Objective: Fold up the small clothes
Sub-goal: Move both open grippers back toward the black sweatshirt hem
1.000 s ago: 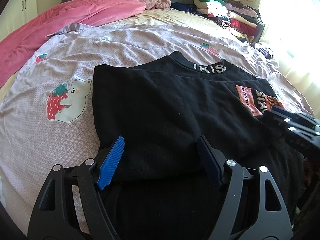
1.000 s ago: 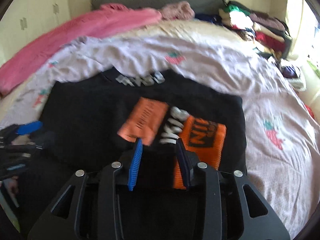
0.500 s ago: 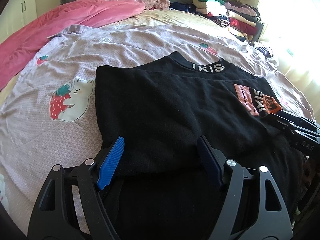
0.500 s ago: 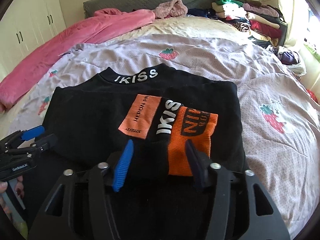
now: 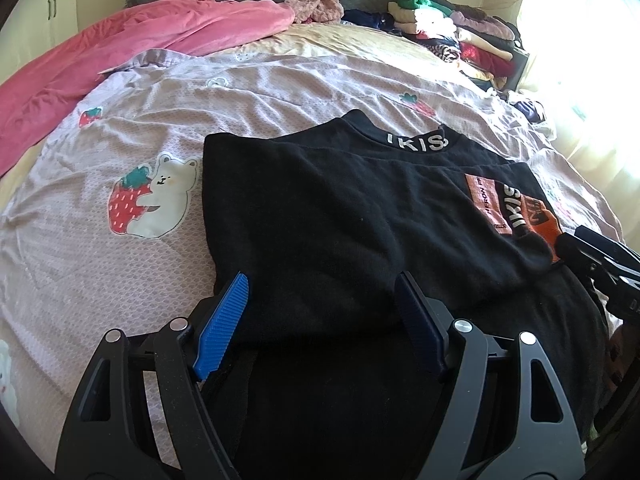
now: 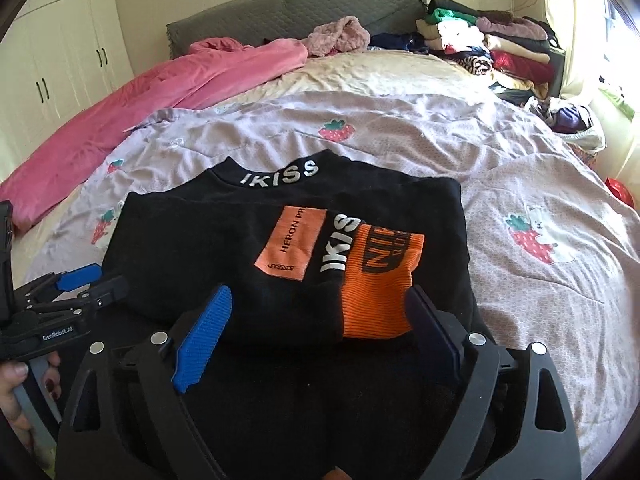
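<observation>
Your right gripper (image 6: pixel 316 328) is opening, its jaws either side of the orange cuff (image 6: pixel 376 292) without pinching it, so that sleeve looks laid down across the black top (image 6: pixel 200 248). Your left gripper (image 5: pixel 320 320) hangs released over the near fold, nothing pinched. The top lies flat on the bed (image 6: pixel 520 168), half-folded and ready for another fold.

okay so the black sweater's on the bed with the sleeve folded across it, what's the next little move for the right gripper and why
Probably ease the right gripper back and clear. Its jaws are opening, no longer pinching the orange cuff, which lies flat on the black sweater between the fingers. The left gripper is open too, so the bottom hem could be next.
</observation>
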A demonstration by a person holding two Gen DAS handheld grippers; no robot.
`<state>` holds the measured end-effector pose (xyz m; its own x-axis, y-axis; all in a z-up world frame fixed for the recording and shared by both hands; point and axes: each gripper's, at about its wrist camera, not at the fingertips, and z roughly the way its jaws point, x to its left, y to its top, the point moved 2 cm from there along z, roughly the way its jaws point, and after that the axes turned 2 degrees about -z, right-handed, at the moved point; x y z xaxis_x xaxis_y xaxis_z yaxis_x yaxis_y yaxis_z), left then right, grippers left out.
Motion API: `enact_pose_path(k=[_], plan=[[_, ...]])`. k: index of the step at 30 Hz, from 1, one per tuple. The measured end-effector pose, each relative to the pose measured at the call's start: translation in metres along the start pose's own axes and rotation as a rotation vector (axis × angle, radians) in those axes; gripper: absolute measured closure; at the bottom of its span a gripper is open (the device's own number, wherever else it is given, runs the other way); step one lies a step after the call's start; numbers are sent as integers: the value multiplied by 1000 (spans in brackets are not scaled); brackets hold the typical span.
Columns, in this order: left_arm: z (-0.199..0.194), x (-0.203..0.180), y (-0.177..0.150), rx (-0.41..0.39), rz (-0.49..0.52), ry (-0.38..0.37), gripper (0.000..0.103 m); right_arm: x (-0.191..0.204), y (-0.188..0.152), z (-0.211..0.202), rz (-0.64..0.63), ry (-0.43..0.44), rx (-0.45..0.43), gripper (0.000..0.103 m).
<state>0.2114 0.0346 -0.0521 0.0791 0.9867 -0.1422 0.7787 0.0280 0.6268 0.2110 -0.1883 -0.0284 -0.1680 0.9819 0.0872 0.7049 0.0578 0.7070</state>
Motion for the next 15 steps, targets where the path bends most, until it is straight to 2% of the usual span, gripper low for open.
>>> enact_pose_path(k=[3, 5, 6, 7, 8, 10, 15], plan=[[-3, 2, 0, -4, -10, 3, 28, 1, 0, -5, -8, -17, -5, 16], [-7, 4, 0, -13, -19, 9, 17, 1, 0, -8, -9, -17, -7, 16], [-10, 5, 0, -19, -25, 15, 16, 2, -1, -9, -10, -15, -10, 15], [-11, 6, -1, -21, -28, 16, 16, 2, -1, -11, -12, -18, -14, 8], [-12, 7, -1, -23, -31, 16, 15, 2, -2, -13, -13, -26, -19, 4], [-17, 8, -2, -30, -35, 20, 9, 1, -3, -18, -11, -35, -28, 4], [-30, 8, -6, -62, -29, 31, 9, -1, -7, -28, -6, -30, -38, 4]])
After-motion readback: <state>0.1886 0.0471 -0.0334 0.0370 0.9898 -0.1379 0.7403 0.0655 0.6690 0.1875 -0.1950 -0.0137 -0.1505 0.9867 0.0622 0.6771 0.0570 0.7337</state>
